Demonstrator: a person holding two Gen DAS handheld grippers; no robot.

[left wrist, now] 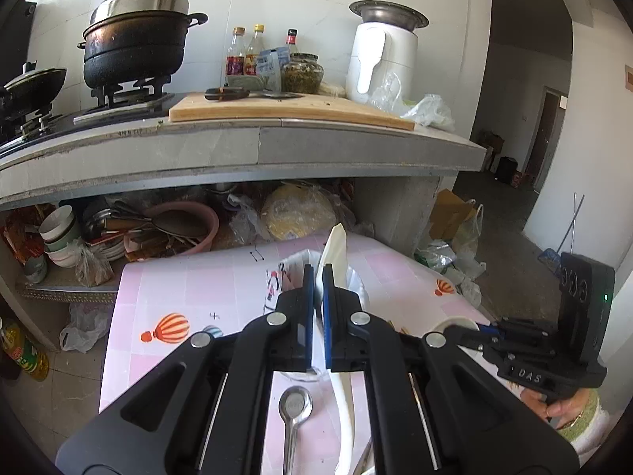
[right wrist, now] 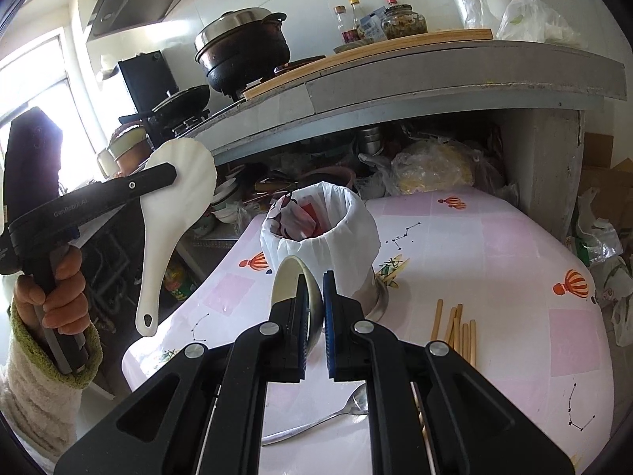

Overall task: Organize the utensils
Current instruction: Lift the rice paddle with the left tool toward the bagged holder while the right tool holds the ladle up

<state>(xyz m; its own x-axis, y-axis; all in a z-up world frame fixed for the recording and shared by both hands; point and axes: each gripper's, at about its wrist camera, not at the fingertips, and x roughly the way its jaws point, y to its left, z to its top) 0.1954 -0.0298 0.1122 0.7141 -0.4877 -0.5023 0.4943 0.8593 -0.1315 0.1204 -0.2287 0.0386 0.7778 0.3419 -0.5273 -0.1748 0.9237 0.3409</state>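
My left gripper (left wrist: 318,269) is shut on a white rice paddle (left wrist: 335,245). Its flat head sticks up past the fingertips and its handle runs back under the jaws. In the right wrist view the same paddle (right wrist: 178,186) hangs handle-down from the left gripper (right wrist: 174,174), off the table's left edge. My right gripper (right wrist: 315,277) is shut on the rim of a small bowl (right wrist: 289,277), pale inside and metallic outside. Just beyond it stands a container lined with a white bag (right wrist: 320,233). A metal spoon (left wrist: 294,403) and several wooden chopsticks (right wrist: 455,324) lie on the pink tablecloth (right wrist: 494,245).
A grey counter edge (left wrist: 257,146) overhangs the far side of the table, with a cluttered shelf of bowls and pans (left wrist: 118,233) beneath it. Plastic bags (right wrist: 597,237) lie on the floor to the right. An oil bottle (left wrist: 27,356) stands on the floor to the left.
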